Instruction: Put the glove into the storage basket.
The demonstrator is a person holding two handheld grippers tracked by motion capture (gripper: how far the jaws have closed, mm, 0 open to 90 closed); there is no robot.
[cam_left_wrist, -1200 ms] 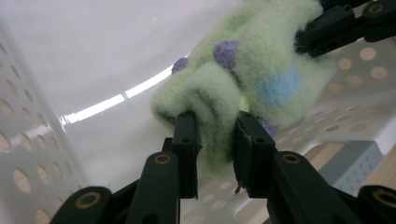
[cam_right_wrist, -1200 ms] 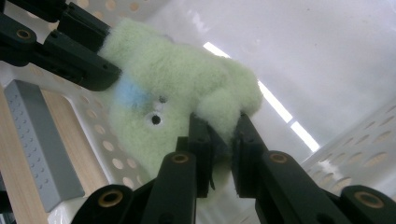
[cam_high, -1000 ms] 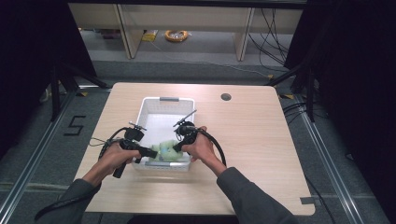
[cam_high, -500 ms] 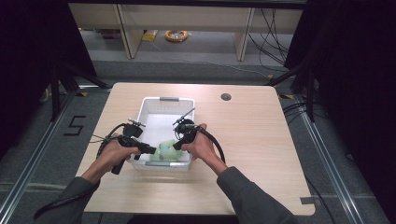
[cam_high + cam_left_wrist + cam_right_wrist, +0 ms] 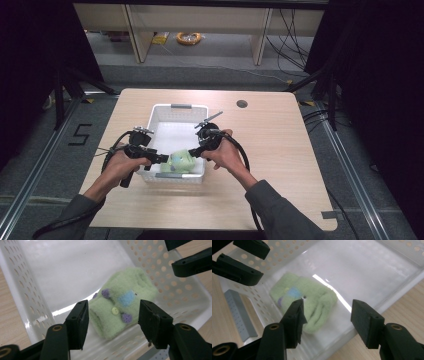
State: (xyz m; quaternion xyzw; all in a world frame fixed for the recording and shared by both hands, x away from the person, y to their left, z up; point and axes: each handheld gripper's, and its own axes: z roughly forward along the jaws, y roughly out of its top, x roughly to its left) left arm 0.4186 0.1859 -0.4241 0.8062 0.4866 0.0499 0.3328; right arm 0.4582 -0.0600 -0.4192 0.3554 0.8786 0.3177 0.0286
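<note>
Lying on the floor of the white perforated basket (image 5: 162,120), near its front wall, the folded green fleece cloth (image 5: 120,308) with purple and blue spots sits just beyond both tongs. The left tongs (image 5: 162,159) have just been opening; their pads stand clear on either side of the cloth, released. The right tongs (image 5: 192,152) have just been opening too, hovering above the cloth without touching it. The basket rests on the wooden tabletop (image 5: 280,150), between the person's two hands.
</note>
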